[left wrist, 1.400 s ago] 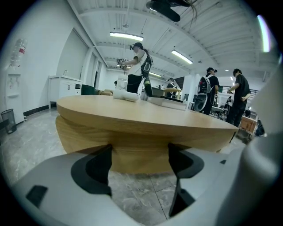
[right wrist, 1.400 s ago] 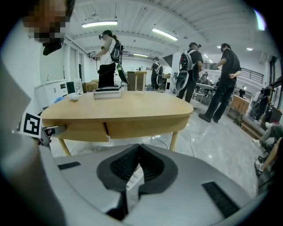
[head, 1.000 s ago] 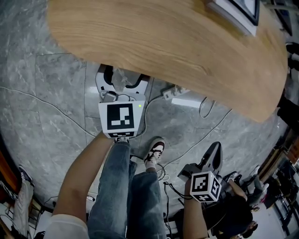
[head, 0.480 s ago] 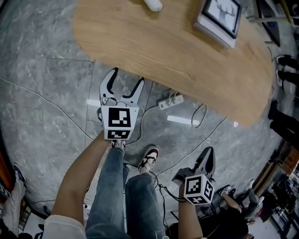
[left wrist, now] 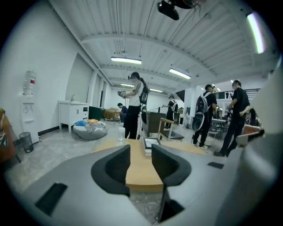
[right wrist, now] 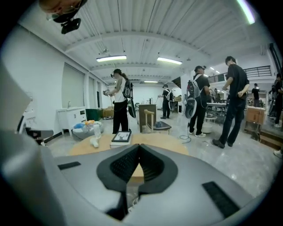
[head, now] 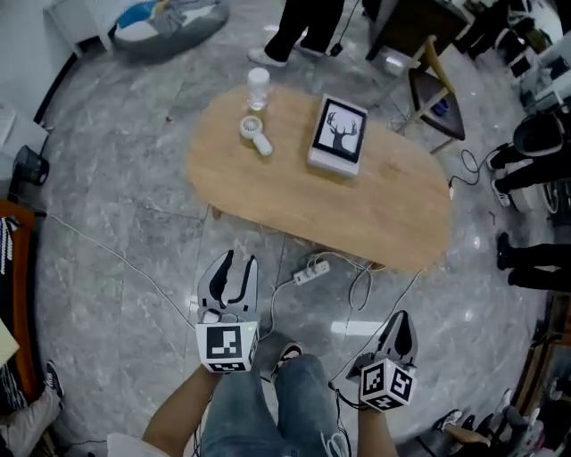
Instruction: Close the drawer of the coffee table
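The oval wooden coffee table (head: 393,210) stands on the grey floor ahead of me, and no drawer shows in any view. On its top lie a framed deer picture (head: 338,134), a clear bottle (head: 258,87) and a small white fan (head: 252,132). My left gripper (head: 230,268) hangs in the air short of the table's near edge; its jaws are closing, still a gap apart, with nothing between them. My right gripper (head: 399,323) is shut and empty, lower right, also clear of the table. Both gripper views look level across the table (left wrist: 140,172) (right wrist: 172,145).
A white power strip (head: 308,270) and loose cables lie on the floor between me and the table. My own legs and a shoe (head: 287,355) are below. A wooden chair (head: 435,98), a bean bag (head: 169,20) and several standing people are beyond the table.
Both grippers have risen and the head view has pulled back, so the whole table top shows. The left jaws have narrowed. The right jaws stayed shut.
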Available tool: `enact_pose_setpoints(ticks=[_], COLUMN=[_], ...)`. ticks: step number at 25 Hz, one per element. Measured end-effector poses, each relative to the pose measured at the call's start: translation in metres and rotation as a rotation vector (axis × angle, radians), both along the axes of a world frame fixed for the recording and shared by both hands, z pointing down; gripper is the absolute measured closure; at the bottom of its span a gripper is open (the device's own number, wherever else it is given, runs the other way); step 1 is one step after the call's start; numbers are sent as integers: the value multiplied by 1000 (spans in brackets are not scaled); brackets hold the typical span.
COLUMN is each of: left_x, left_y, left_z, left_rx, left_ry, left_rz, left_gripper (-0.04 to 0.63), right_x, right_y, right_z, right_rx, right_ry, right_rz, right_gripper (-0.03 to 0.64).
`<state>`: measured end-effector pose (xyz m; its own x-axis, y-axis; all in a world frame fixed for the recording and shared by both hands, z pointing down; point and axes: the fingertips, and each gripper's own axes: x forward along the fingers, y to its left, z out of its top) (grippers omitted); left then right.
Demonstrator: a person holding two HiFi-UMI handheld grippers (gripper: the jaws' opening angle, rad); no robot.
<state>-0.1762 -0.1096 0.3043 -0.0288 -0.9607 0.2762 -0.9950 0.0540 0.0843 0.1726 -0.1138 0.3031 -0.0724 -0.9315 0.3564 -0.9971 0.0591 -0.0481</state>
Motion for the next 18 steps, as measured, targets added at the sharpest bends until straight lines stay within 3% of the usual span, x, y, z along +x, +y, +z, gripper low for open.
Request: enact_pose_setpoints(ticks=[4,7,10,13,18], left_x=[31,45,59,71,75], left_y=[52,81,97,110,105], left_z=[-93,-161,-216,-239,-253], left_rx=[13,67,123,117,121], left_ry=[86,86,57,20,22], left_rz=[-74,-107,-60,-26,6], left_gripper=[499,549,561,598,598], right_x=[19,29,42,60,72], right_y=[21,31,37,45,58], right_z=[-83,-144,-202,-237,-257], right_rx=[48,117,198,222,264], right_ry=[4,-28,-64,-88,-118], right_rz=[-120,-174,-172,-152,-107], right_gripper=[617,617,617,617,617])
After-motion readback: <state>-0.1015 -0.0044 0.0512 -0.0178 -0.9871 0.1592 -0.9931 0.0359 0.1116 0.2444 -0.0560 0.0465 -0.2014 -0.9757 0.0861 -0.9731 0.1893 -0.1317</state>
